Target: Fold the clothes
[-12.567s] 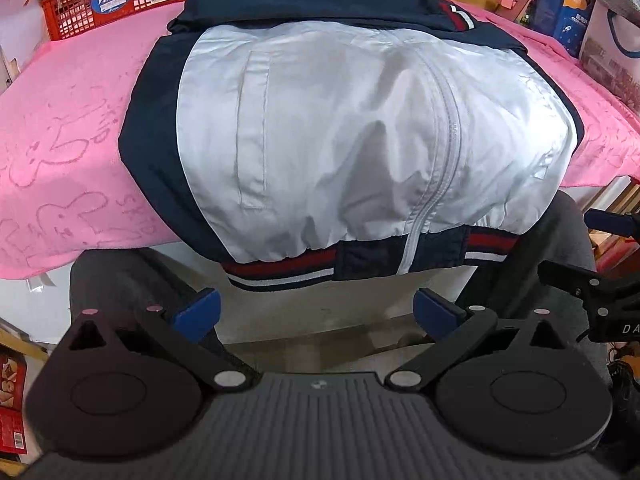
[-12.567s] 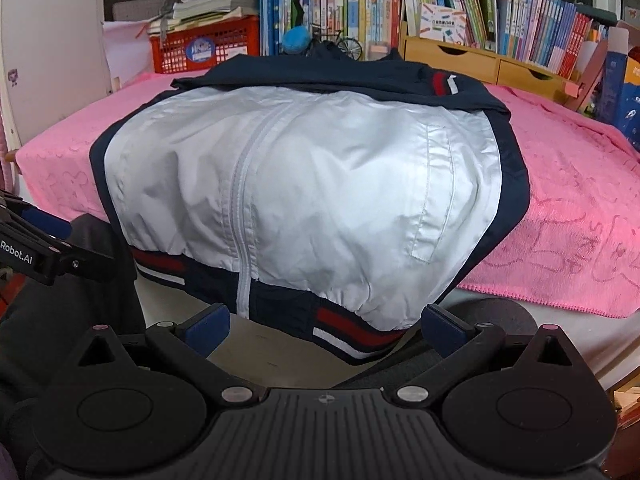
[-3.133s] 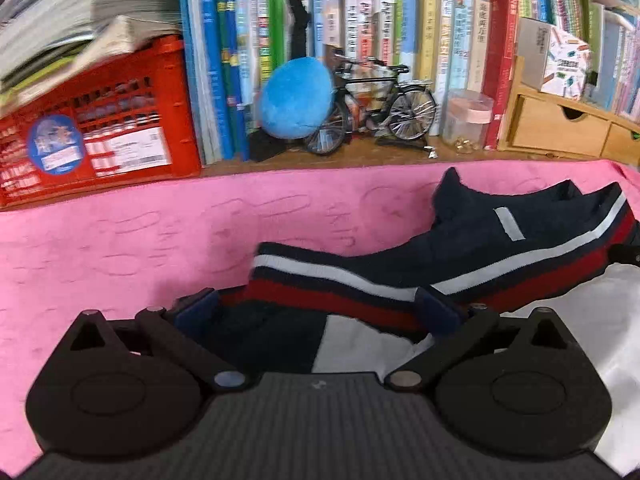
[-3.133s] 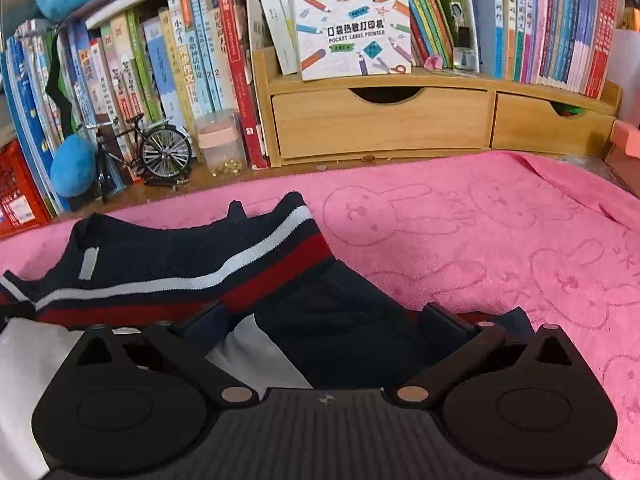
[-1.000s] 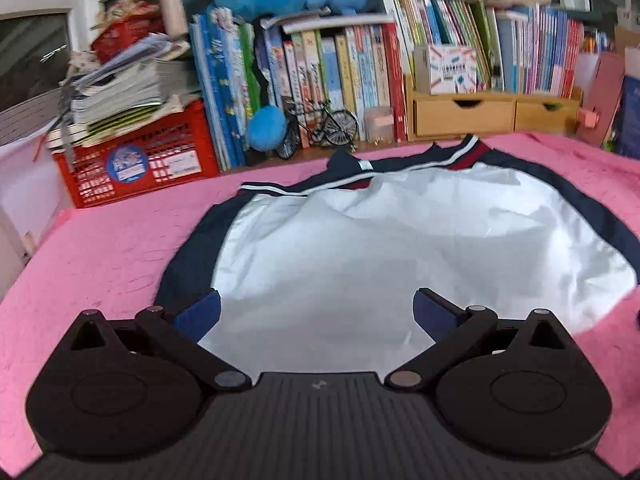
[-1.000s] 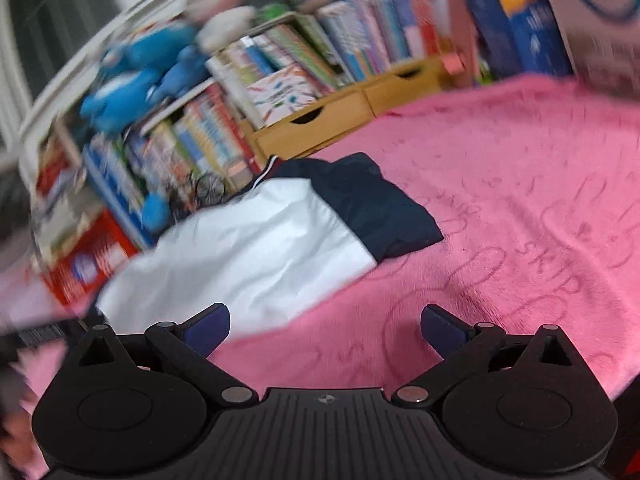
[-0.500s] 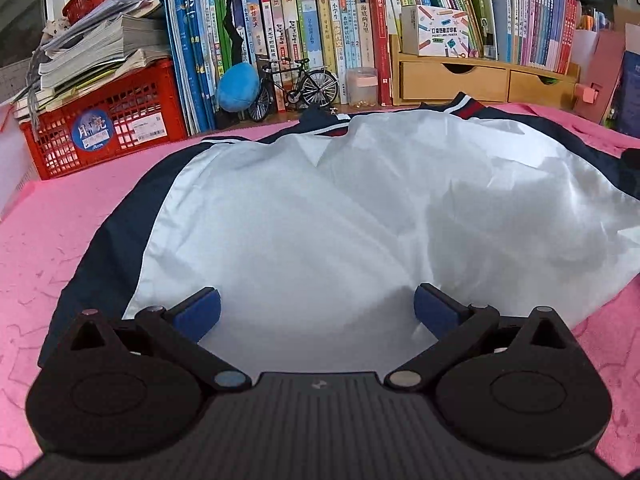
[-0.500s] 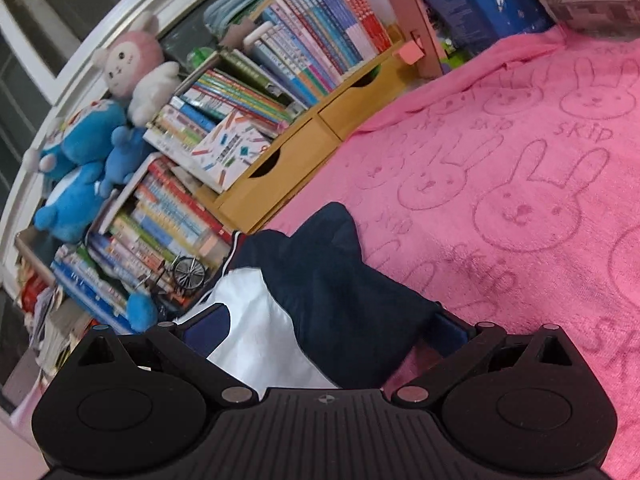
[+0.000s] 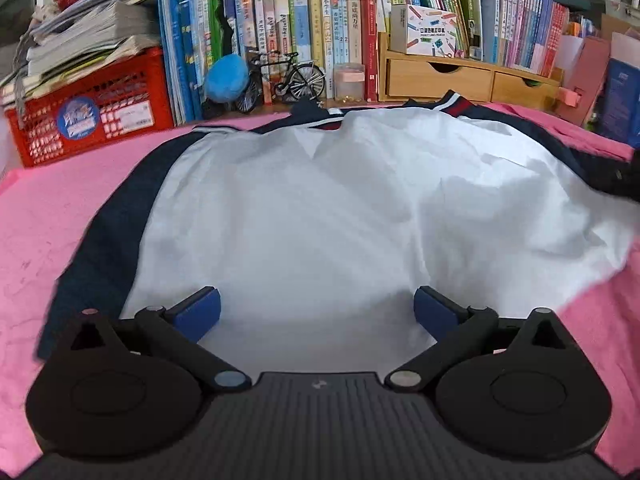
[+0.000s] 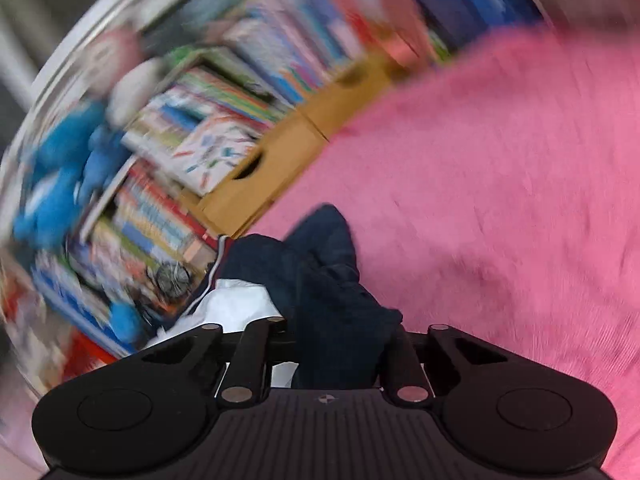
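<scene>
- The right gripper (image 10: pixel 334 354) has just closed its jaws on the navy sleeve (image 10: pixel 332 300) of the jacket (image 9: pixel 320 208); the dark cloth is bunched between the drawn-in fingers, and the pads themselves are hidden by it.
- Just past that gripper the sleeve rises in a crumpled fold, with a bit of the jacket's white panel beside it; this view is blurred.
- The left gripper (image 9: pixel 316 312) stands wide open and has hold of nothing. Its two blue pads (image 9: pixel 198 312) sit low over the near edge of the jacket's white panel, one on each side; whether they touch the cloth cannot be told.
- The jacket lies spread out beyond the left gripper, white panel up, with a navy band along its left side and a striped navy, white and red edge at its far end.
- The jacket rests on a pink towel (image 9: pixel 52 208) that covers the surface on all sides of it.
- Behind the jacket stand a red crate (image 9: pixel 92 124) stacked with papers, a row of books (image 9: pixel 304 36), a blue plush ball (image 9: pixel 226 78), a model bicycle (image 9: pixel 286 78) and wooden drawers (image 9: pixel 440 78).
</scene>
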Motion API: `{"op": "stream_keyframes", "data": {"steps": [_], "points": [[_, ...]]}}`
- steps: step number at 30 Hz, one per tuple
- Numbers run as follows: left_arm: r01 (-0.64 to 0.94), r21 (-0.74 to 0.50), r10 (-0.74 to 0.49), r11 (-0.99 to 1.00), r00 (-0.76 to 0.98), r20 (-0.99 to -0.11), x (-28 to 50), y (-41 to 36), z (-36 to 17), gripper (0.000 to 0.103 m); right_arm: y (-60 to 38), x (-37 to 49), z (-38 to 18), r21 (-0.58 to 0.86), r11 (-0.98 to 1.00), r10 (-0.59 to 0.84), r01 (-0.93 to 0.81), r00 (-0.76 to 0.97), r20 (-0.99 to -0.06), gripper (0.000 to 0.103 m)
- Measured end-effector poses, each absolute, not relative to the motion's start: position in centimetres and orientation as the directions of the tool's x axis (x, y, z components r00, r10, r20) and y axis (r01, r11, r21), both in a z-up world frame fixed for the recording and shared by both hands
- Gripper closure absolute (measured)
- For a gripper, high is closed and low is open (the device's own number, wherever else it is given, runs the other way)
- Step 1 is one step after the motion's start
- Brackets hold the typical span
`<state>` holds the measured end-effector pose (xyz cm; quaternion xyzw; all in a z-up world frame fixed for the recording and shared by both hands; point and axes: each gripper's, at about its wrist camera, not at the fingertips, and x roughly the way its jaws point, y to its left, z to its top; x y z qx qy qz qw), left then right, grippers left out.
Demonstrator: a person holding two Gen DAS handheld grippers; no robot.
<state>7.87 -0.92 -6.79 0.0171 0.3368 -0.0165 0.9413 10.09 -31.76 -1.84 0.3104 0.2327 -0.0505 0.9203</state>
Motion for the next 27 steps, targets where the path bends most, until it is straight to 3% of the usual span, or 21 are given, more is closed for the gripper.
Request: {"op": "stream_keyframes", "data": {"steps": [4,9,12,15,19,22,24,25,27], "points": [[-0.02,-0.129,-0.054,0.991,0.835,-0.547,3.2,5.4,-4.0,0.0,-24.6,9.5,3.4,0.278,0.953,-0.009,0.118,0.931,-0.365,0.091],[-0.272,-0.135,0.159,0.953,0.827,-0.539,-0.6,13.8,-2.6,0.0,-9.4,7.5,7.7,-0.055,0.98,0.171,-0.191,0.952,-0.252,0.092],[-0.359,-0.152,0.225,0.921,0.809,-0.544,-2.8,17.5,-2.5,0.0,0.2,5.9,6.1,-0.24,0.895,0.313,-0.377,0.912,-0.267,0.092],[-0.397,-0.179,0.243,0.9,0.799,-0.55,-4.4,19.8,-2.9,0.0,7.2,4.3,2.9,-0.361,0.772,0.413,-0.523,0.844,-0.341,0.093],[-0.414,-0.203,0.241,0.887,0.791,-0.563,-5.0,20.9,-3.6,0.0,10.8,3.8,-0.2,-0.439,0.711,0.386,-0.549,0.827,-0.408,0.092],[-0.398,-0.219,0.216,0.891,0.795,-0.567,-4.7,20.8,-3.9,0.0,10.4,3.6,-0.2,-0.447,0.696,0.4,-0.562,0.821,-0.408,0.079],[-0.382,-0.222,0.2,0.897,0.8,-0.566,-4.6,20.5,-3.9,0.0,9.2,2.9,0.5,-0.426,0.693,0.434,-0.582,0.808,-0.398,0.057],[-0.373,-0.224,0.193,0.901,0.803,-0.563,-4.5,20.3,-3.9,0.0,8.2,2.4,1.0,-0.42,0.698,0.443,-0.58,0.81,-0.384,0.041],[-0.353,-0.226,0.178,0.908,0.814,-0.553,-4.4,19.8,-3.7,0.0,6.4,0.8,1.5,-0.428,0.702,0.451,-0.569,0.82,-0.352,0.032]]}}
